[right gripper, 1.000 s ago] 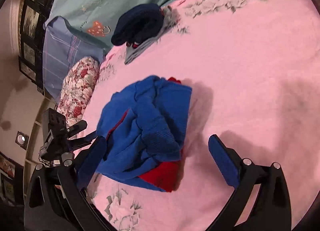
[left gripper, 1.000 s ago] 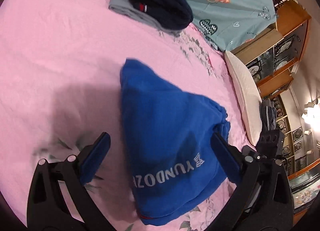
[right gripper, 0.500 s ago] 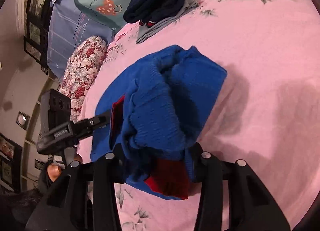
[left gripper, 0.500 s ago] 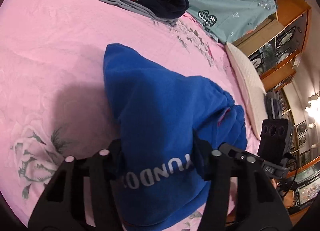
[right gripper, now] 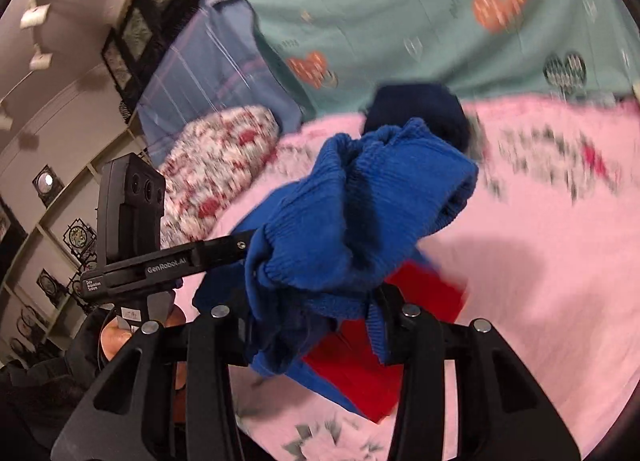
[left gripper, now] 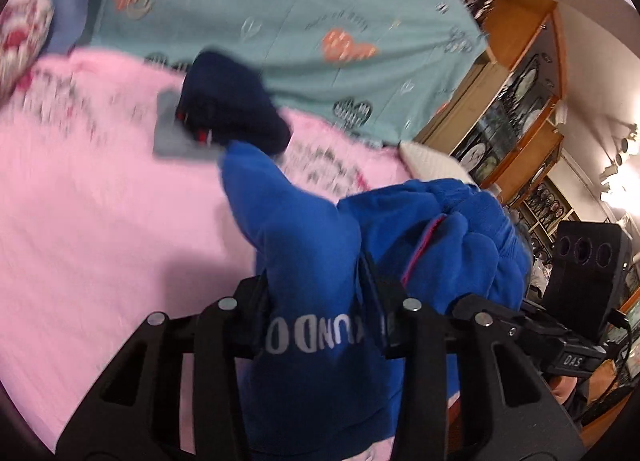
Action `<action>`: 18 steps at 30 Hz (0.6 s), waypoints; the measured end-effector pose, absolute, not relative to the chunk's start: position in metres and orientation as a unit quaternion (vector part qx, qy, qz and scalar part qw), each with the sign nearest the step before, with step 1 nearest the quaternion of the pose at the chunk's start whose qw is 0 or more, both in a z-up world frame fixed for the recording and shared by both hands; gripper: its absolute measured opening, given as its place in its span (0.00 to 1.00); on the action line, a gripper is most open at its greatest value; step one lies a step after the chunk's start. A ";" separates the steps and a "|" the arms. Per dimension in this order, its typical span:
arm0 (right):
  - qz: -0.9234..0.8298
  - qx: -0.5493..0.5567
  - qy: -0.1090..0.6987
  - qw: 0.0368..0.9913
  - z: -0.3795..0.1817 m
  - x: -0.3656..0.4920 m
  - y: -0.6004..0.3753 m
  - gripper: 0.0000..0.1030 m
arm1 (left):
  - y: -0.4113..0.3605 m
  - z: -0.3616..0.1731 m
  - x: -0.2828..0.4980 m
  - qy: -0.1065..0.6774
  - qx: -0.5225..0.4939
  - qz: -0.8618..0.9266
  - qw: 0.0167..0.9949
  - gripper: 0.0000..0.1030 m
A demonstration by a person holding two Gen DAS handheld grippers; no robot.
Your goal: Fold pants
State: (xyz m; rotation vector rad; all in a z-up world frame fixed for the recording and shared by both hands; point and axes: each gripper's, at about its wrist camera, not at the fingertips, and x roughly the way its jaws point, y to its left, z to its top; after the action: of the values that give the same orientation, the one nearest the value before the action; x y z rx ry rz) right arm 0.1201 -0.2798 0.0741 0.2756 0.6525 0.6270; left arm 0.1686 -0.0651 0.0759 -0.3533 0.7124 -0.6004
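Observation:
The blue pants with white lettering hang bunched above the pink bedsheet. My left gripper is closing, its pads pressing on the lettered fold of cloth between them. In the right wrist view the pants show a ribbed blue edge and a red inner part. My right gripper is shut on that bunched edge. The left gripper's camera housing shows at the left of that view, its finger reaching into the cloth.
A folded navy garment lies on a grey one at the far side of the bed. Behind it spreads a teal quilt. A floral pillow lies left, a white pillow and wooden cabinet right.
Both grippers went from wide open around the pants on the bed to clamped on the cloth. Both then rose and tilted, lifting the pants off the sheet.

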 end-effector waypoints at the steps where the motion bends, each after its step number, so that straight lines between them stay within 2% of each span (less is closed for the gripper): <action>1: 0.304 0.119 0.301 0.896 0.090 0.122 -0.275 0.42 | -0.066 0.092 0.171 0.324 -0.164 -0.294 0.884 0.38; 2: 0.296 0.101 0.293 0.903 0.106 0.126 -0.270 0.42 | -0.067 0.108 0.174 0.306 -0.152 -0.283 0.896 0.39; 3: 0.283 0.095 0.301 0.906 0.113 0.135 -0.268 0.42 | -0.066 0.115 0.177 0.301 -0.145 -0.271 0.903 0.44; 5: 0.268 0.110 0.356 0.888 0.106 0.160 -0.269 0.42 | -0.064 0.113 0.191 0.323 -0.142 -0.251 0.902 0.46; 7: 0.257 0.119 0.396 0.873 0.079 0.176 -0.267 0.42 | -0.054 0.089 0.204 0.355 -0.139 -0.225 0.897 0.46; 12: 0.253 0.157 0.487 0.821 -0.037 0.187 -0.248 0.42 | -0.024 0.020 0.223 0.419 -0.158 -0.174 0.877 0.46; 15: 0.263 0.198 0.488 0.808 -0.064 0.179 -0.247 0.42 | -0.010 0.004 0.220 0.430 -0.147 -0.160 0.876 0.50; 18: 0.265 0.225 0.468 0.813 -0.058 0.175 -0.252 0.42 | -0.004 0.005 0.212 0.425 -0.134 -0.163 0.880 0.57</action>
State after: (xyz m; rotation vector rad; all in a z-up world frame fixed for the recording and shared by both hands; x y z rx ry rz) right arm 0.1748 -0.2517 -0.0582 0.4803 0.9982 0.5659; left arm 0.2115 -0.0038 0.0053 -0.2799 0.8853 -0.3391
